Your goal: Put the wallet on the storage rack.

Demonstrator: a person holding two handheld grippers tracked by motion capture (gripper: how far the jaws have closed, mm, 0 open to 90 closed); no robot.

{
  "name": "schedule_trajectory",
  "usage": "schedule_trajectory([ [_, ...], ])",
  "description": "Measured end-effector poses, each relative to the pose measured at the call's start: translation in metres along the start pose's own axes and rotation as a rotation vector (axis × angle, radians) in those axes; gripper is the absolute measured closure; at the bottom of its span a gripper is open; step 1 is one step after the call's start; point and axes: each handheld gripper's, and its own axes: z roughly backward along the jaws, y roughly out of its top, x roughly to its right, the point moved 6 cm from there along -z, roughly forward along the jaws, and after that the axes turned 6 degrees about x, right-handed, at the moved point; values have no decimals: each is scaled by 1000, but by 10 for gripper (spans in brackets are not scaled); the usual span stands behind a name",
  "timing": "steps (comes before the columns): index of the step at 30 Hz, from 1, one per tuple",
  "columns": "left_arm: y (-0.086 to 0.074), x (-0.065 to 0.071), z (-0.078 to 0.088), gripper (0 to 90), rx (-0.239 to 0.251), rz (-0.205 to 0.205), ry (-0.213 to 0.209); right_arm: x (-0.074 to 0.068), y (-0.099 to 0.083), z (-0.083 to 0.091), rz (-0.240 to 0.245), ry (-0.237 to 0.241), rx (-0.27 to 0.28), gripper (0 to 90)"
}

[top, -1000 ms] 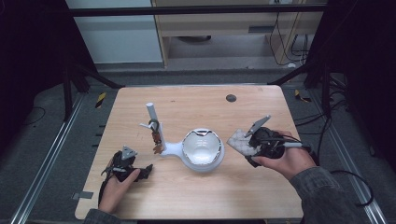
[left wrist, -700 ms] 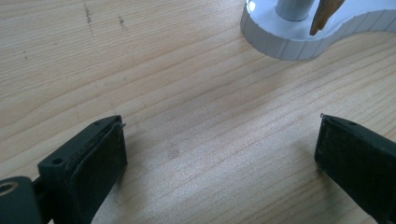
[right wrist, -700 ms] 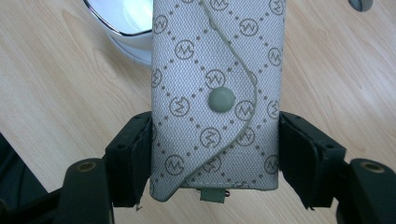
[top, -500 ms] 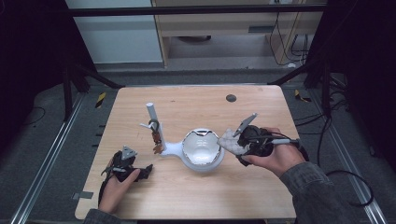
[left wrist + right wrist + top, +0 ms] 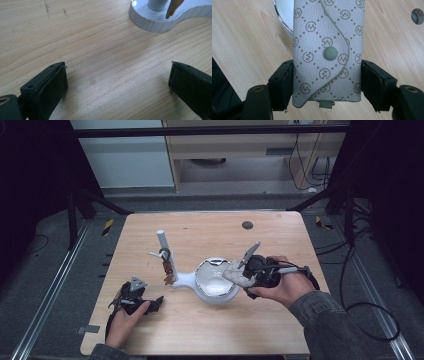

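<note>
**Pouch carried to the dish**

With its jaws pressed on both long sides, the right gripper (image 5: 327,82) holds the patterned pouch (image 5: 328,50) level over the white dish's rim (image 5: 216,285), likely to set it inside. The left gripper (image 5: 134,299) rests spread wide on the table (image 5: 200,330), well apart, leaving room.

The pouch (image 5: 327,52) is a small grey woven case printed with a diamond grid of dots and round monogram marks. Its curved flap is shut with 1 grey snap button at the middle, and a small tab sticks out of its near end. It is clamped by its 2 long sides in the right tool (image 5: 327,85), and its far end reaches over the rim of the white dish (image 5: 216,281) on the desk (image 5: 210,330)
</note>
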Motion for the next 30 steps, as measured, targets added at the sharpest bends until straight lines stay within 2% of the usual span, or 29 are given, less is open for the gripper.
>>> schedule_trajectory([
  [17,0,0,0,12,1,1,-3,-23,30,-36,81,63,-50,314],
  [30,0,0,0,9,1,0,-4,-30,37,-49,93,100,-77,314],
])
